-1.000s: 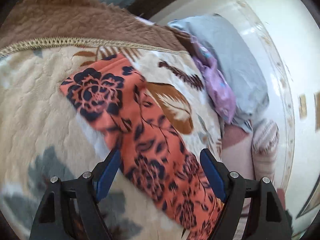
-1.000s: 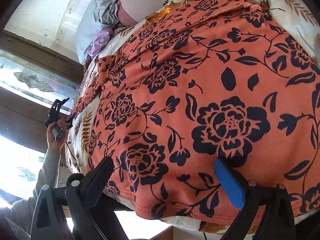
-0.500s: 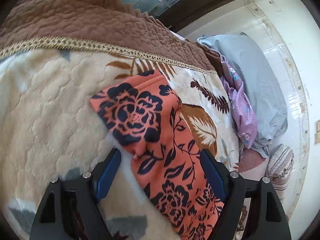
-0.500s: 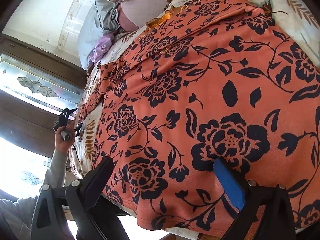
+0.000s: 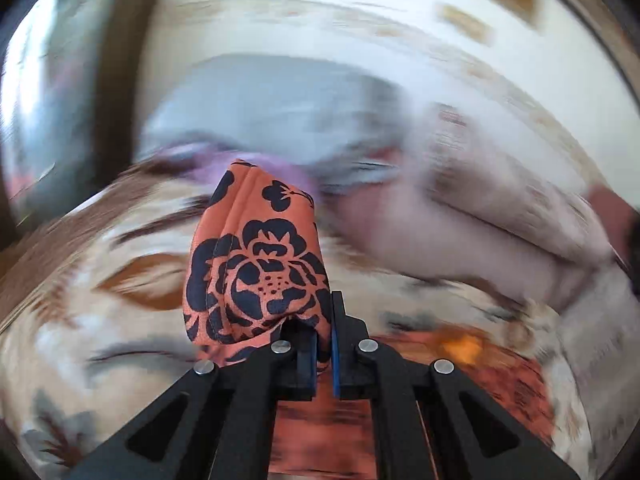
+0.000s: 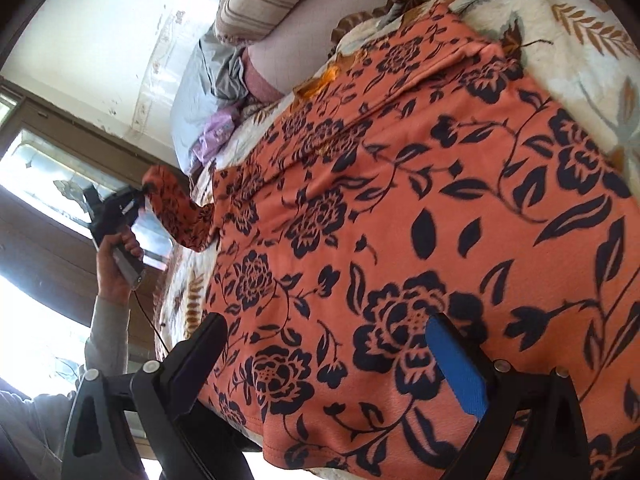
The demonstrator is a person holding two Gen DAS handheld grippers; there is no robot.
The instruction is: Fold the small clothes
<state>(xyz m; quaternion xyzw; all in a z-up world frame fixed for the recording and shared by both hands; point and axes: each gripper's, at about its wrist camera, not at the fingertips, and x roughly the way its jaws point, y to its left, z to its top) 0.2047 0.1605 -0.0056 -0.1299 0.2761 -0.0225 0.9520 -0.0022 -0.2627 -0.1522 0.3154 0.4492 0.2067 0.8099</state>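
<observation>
An orange garment with dark navy flowers lies spread on the blanket-covered bed. My left gripper is shut on the garment's sleeve end, which bunches up in front of the camera. In the right wrist view the left gripper holds that sleeve lifted off the bed at the far left side. My right gripper is open and hovers over the garment's near hem, its blue pad above the cloth, holding nothing.
A cream blanket with brown leaves covers the bed. Pillows and bunched grey and purple cloth lie by the wall. A striped pillow sits at the head. A window with a dark frame is on the left.
My left gripper has closed on the sleeve end and lifted it, swinging fast so its view is blurred. My right gripper stays open over the hem and has shifted slightly.
</observation>
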